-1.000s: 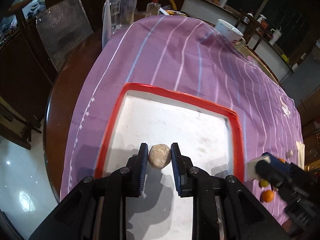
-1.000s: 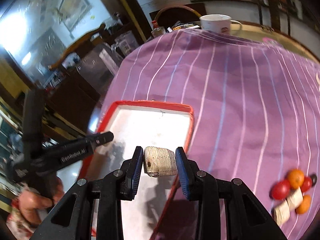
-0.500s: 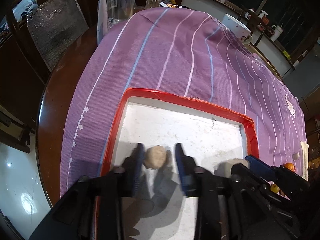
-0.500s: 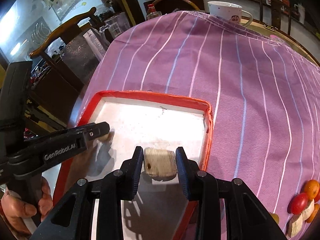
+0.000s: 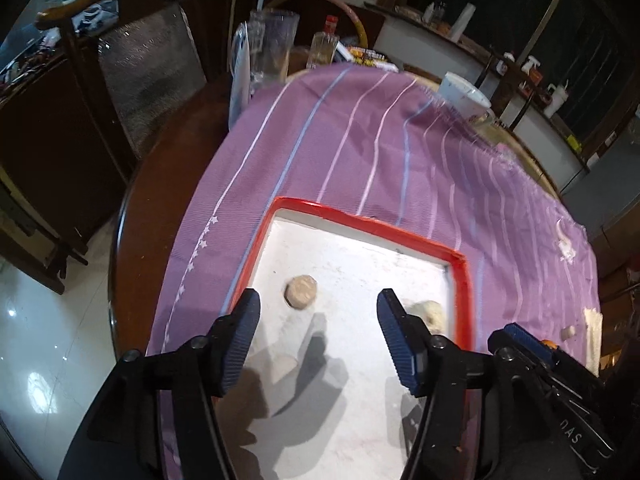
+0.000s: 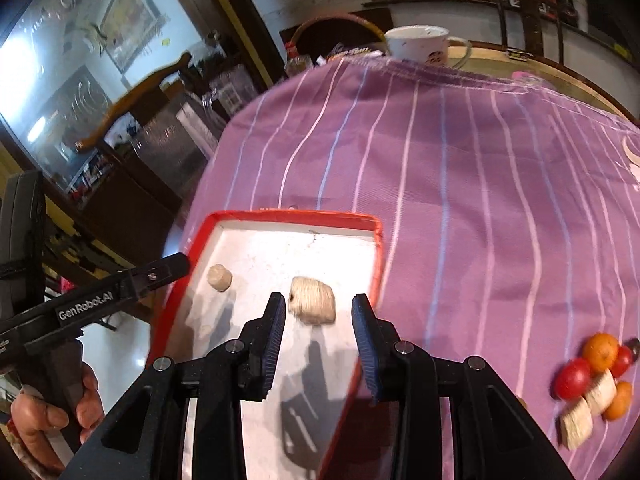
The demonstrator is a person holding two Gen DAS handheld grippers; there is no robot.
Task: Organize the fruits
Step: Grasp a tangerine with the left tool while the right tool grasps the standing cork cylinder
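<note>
A white tray with a red rim (image 5: 360, 220) (image 6: 280, 213) lies on the purple striped cloth. A round tan piece (image 5: 301, 298) (image 6: 219, 277) rests on the tray floor, just beyond my left gripper (image 5: 317, 300), whose jaws are opening with nothing pressed between them. A pale ribbed piece (image 6: 312, 306) (image 5: 430, 314) lies on the tray just ahead of my right gripper (image 6: 319, 300). The right jaws stand narrowly apart and a gap shows beside the piece. A pile of oranges (image 6: 600, 346), red tomatoes (image 6: 572, 376) and pale pieces (image 6: 576, 426) sits on the cloth at the right.
A white cup (image 6: 418, 46) (image 5: 464, 94) stands at the far table edge. A clear pitcher (image 5: 276, 48) and a bottle (image 5: 324, 48) stand at the far left. A person's hand (image 6: 52, 412) holds the left gripper. The round table's edge drops off to the left.
The left jaws opened and let go of the round tan piece, which now lies on the tray. The right gripper drew back, leaving the pale ribbed piece on the tray.
</note>
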